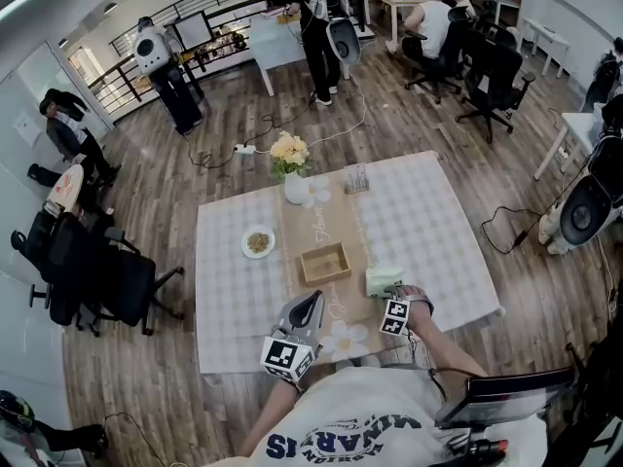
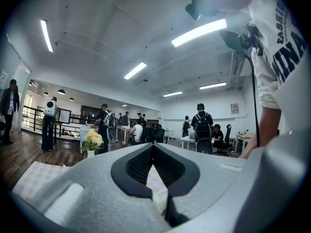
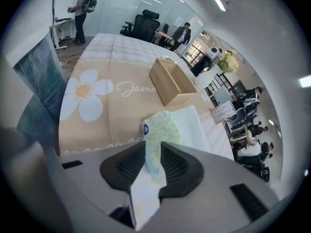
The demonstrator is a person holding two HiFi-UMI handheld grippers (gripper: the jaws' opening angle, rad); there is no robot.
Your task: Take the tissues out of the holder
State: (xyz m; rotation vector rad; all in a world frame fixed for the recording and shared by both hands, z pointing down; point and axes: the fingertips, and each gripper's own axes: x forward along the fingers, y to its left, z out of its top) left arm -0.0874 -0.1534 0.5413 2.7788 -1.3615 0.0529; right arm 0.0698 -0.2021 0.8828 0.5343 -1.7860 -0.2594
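The runner (image 3: 97,125) reads "Jasm"; the shirt (image 2: 286,57) shows "MINA".

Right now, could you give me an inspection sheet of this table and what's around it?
Surface: table under a checked cloth, tan daisy runner down the middle.
Job's things: wooden holder on the runner, looks empty; tissue pack out, lying to its right.
Clutter: flower vase, small plate, sign card.
Grippers: left gripper shut, empty; right gripper closed on the tissue pack's end.
Cables: power strip with cord on the floor beyond the table; another cord at the right.
Surroundings: office chairs, people at desks.
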